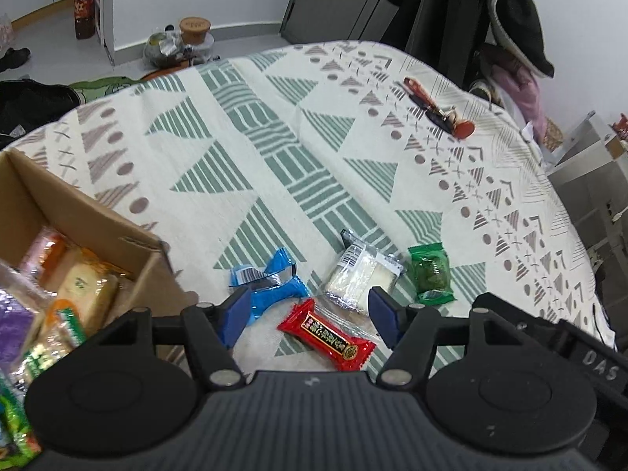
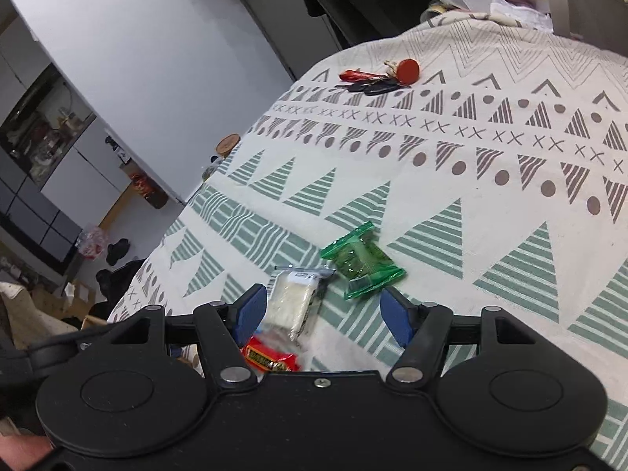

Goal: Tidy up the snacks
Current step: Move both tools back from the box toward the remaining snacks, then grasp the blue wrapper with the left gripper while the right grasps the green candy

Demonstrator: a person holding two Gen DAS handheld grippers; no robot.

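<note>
Several wrapped snacks lie on the patterned tablecloth (image 1: 274, 149): a red bar (image 1: 326, 335), a blue packet (image 1: 271, 286), a clear pack with a white cake (image 1: 363, 276) and a green packet (image 1: 431, 272). My left gripper (image 1: 310, 316) hovers open above the red bar, with nothing between its blue pads. A cardboard box (image 1: 90, 212) at the left holds several snacks. In the right wrist view, my right gripper (image 2: 322, 314) is open over the cloth, the white cake pack (image 2: 294, 298) by its left pad (image 2: 249, 312), the green packet (image 2: 361, 261) just ahead and the red bar (image 2: 271, 357) beneath it.
A bunch of keys with a red tag (image 1: 439, 108) (image 2: 380, 76) lies at the table's far side. Dark coats hang on a chair (image 1: 490, 11) behind the table. Jars and bags (image 1: 180, 39) stand on the floor beyond the far edge.
</note>
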